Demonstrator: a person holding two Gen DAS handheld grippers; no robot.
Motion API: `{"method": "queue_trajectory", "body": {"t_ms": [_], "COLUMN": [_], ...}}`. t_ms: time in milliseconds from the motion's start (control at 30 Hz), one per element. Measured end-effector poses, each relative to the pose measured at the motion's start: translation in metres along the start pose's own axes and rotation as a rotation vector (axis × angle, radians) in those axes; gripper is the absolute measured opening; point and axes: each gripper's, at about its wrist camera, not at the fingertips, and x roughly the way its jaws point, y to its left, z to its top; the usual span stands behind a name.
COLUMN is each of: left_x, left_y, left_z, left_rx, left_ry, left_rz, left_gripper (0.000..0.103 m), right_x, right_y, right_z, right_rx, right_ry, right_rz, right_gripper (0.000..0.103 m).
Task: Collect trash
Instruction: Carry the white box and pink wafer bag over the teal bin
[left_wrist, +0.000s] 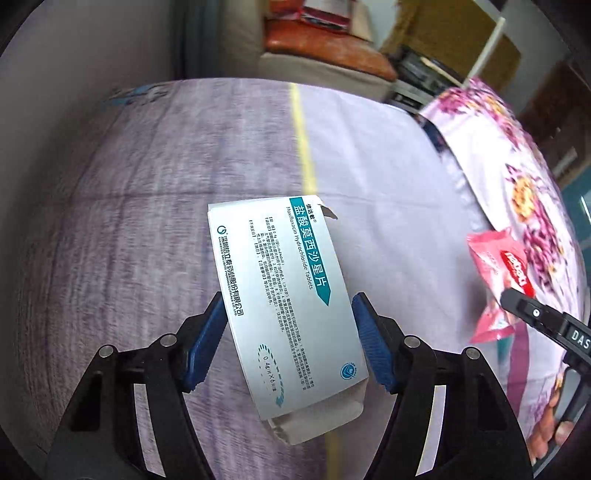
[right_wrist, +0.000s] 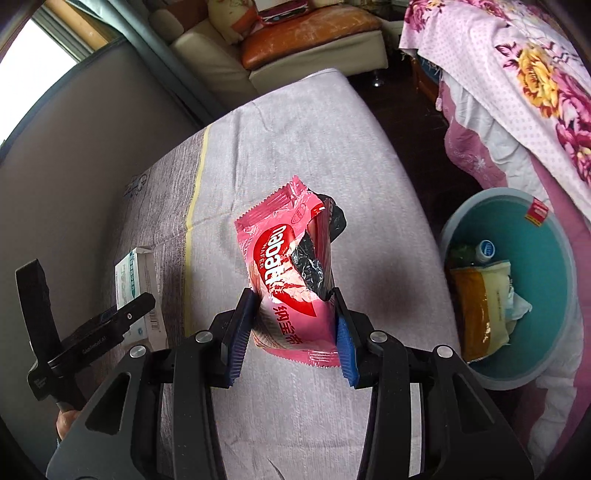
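Left tongs (left_wrist: 290, 341) pinched my medicine box (left_wrist: 284, 295), right tongs (right_wrist: 291, 332) clamped pink wafer wrapper (right_wrist: 286, 273), both above mattress (right_wrist: 314, 147). Teal bin (right_wrist: 554, 258) sat just right, half full. Floral quilt (right_wrist: 517, 74) loomed beside it, sofa (right_wrist: 314, 40) farther back.

A pale sofa (right_wrist: 317, 55) with an orange cushion (right_wrist: 310, 33) stands beyond the mattress (right_wrist: 332, 147), beside a bright window (right_wrist: 33, 48).

Matt cardboard medicine box (left_wrist: 288, 306), glossy crinkled plastic wafer wrapper (right_wrist: 291, 280), woven cloth mattress (right_wrist: 314, 147).
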Motion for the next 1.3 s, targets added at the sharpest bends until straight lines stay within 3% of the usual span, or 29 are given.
{"method": "queue_trajectory", "body": {"t_ms": [433,800,1300], "left_x": [-0.014,0.006,0.04], "left_y": [-0.131,-0.234,-0.309], "left_z": [-0.028,-0.045,-0.044], "left_rx": [0.233,0.409,0.534], "left_ry": [-0.012,0.041,0.094], "left_rz": [-0.08,-0.121,-0.167], "left_gripper": [0.07,0.07,0.071], "right_x": [-0.073,-0.117,-0.132], "right_y": [-0.084,-0.155,-0.216], "right_z": [-0.033,-0.052,-0.049], "right_rx": [0.126,0.233,0.325], "right_ry": [-0.151,-0.257,-0.277], "right_rz": [0.004,-0.047,-0.12], "right_gripper": [0.039,0.039,0.039]}}
